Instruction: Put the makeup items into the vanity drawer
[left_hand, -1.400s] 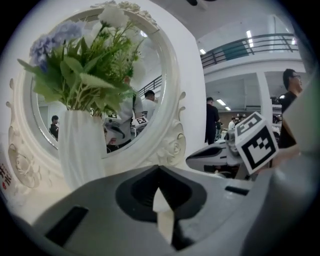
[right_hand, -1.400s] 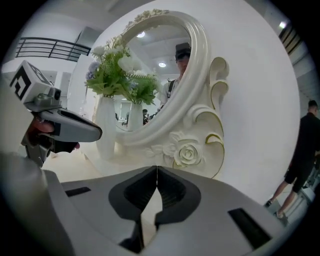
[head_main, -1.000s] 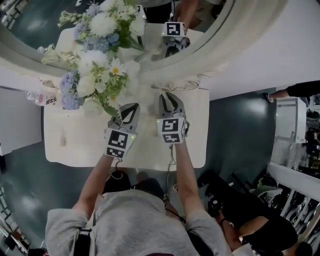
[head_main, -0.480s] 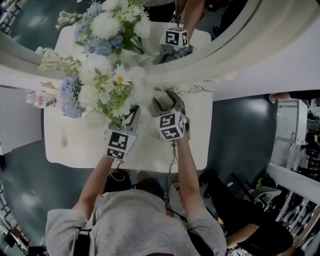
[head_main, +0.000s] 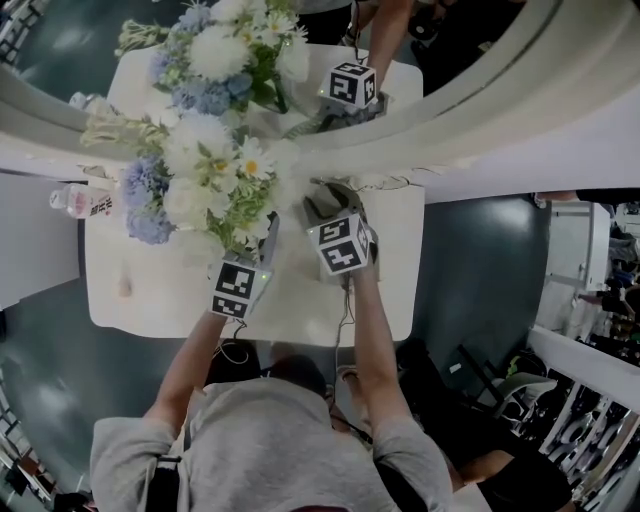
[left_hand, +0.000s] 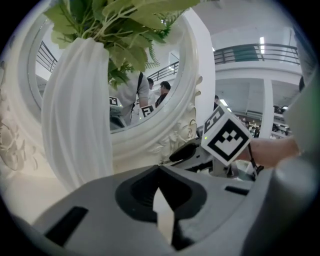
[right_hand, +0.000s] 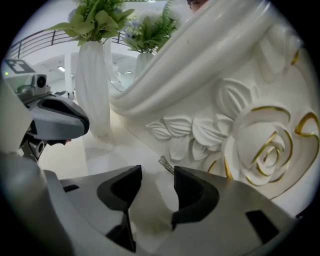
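The biggest thing before me is the round mirror in its white carved frame (right_hand: 200, 55), moulded with leaves and a gold-edged rose (right_hand: 265, 150) near its foot; it stands at the back of the white rectangular vanity table (head_main: 390, 285), which I look steeply down on; on the tabletop, left of centre, stands a tall white ribbed vase (left_hand: 80, 110) filled with a bouquet of white, blue and lilac flowers with green leaves (head_main: 200, 180), and the glass doubles both (people show faintly in that reflection too); I hold both tools over the middle of the table, side by side and pointing at the mirror; my left gripper (left_hand: 160, 187) sits just beside the vase, its tips under the hanging blooms in the head view, and its dark pads are pressed together with nothing between them; my right gripper (right_hand: 156, 176) is near the foot of the frame, its two black pads standing moderately apart with only bare tabletop showing in the gap; at the far left back corner of the table lies a small clear bottle with a pink label (head_main: 85, 203), well apart from both tools; smallest of all, a little silvery metal clip (right_hand: 166, 164) lies flat on the tabletop, just beyond my right jaws and close to the carved leaves at the frame's base, touched by neither pad.
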